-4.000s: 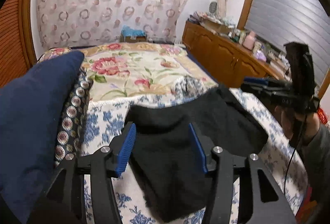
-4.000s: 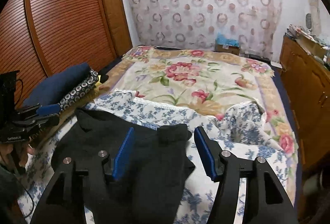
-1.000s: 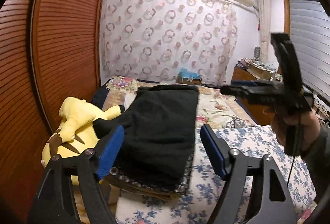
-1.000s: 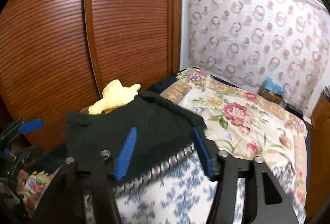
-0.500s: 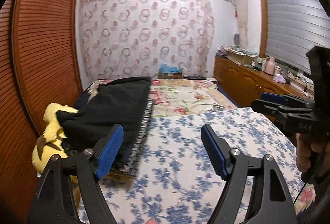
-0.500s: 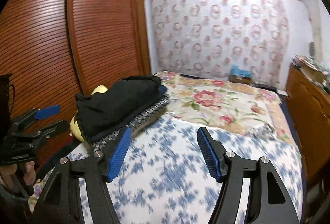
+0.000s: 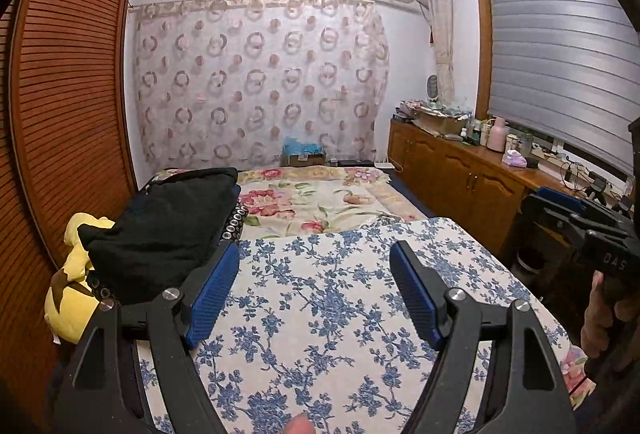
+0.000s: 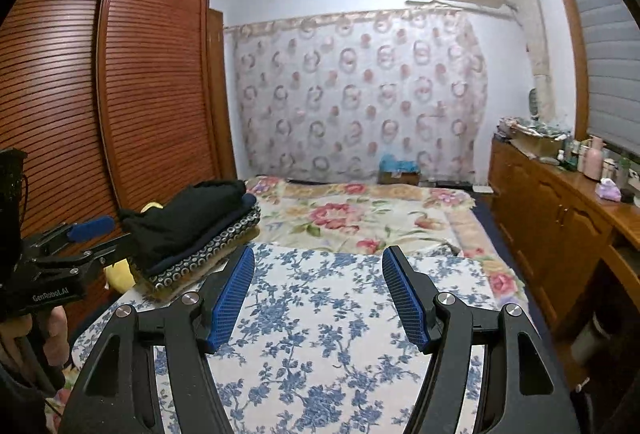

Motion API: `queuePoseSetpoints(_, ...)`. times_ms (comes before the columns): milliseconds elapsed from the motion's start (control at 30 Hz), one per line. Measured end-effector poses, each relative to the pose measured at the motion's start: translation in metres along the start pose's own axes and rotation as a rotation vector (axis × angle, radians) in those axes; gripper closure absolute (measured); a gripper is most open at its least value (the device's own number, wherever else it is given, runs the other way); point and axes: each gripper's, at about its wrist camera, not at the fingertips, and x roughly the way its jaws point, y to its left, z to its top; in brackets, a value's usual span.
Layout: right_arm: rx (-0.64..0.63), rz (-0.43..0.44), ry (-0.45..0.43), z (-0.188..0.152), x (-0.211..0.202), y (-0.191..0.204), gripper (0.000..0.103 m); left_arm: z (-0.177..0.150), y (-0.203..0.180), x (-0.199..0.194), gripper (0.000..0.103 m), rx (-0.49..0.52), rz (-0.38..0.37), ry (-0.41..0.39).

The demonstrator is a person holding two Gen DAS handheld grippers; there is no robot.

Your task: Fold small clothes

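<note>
A folded black garment [image 7: 160, 230] lies on top of a stack of folded clothes at the bed's left edge; it also shows in the right wrist view [image 8: 188, 214]. My left gripper [image 7: 316, 298] is open and empty, raised over the blue-flowered cloth [image 7: 340, 314] to the right of the stack. My right gripper [image 8: 318, 294] is open and empty over the same cloth [image 8: 320, 334]. Each gripper shows at the edge of the other's view: the right gripper [image 7: 560, 206] on the right, the left gripper [image 8: 86, 234] on the left beside the stack.
A yellow plush toy [image 7: 76, 274] sits under and left of the stack. A slatted wooden wardrobe [image 8: 100, 94] stands along the left. A floral quilt [image 8: 360, 214] covers the far bed. A wooden cabinet [image 7: 460, 178] with bottles runs along the right wall.
Four seconds ago the black garment lay on the flowered cloth between my jaws. It now rests on the stack at the left. Both grippers have pulled back and to the right, open.
</note>
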Motion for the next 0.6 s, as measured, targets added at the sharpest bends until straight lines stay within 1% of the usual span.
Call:
queuePoseSetpoints(133, 0.015, -0.007, -0.011, -0.010, -0.003, 0.005, 0.035, -0.001, -0.007, -0.003, 0.025, 0.005, 0.020, 0.004)
queuePoseSetpoints(267, 0.019, -0.015, -0.008, -0.014, 0.009, 0.007, 0.035, -0.003, -0.009, -0.004, 0.025, 0.008, 0.023, 0.003)
queuePoseSetpoints(400, 0.021, -0.029, -0.007, -0.015, 0.014, 0.005, 0.035, -0.001, -0.012, -0.005, 0.025, 0.014, 0.024, 0.000)
queuePoseSetpoints(600, 0.025, -0.028, -0.005, -0.013, 0.012, -0.002, 0.035, 0.003, -0.011, -0.005, 0.025, 0.008, 0.036, -0.001)
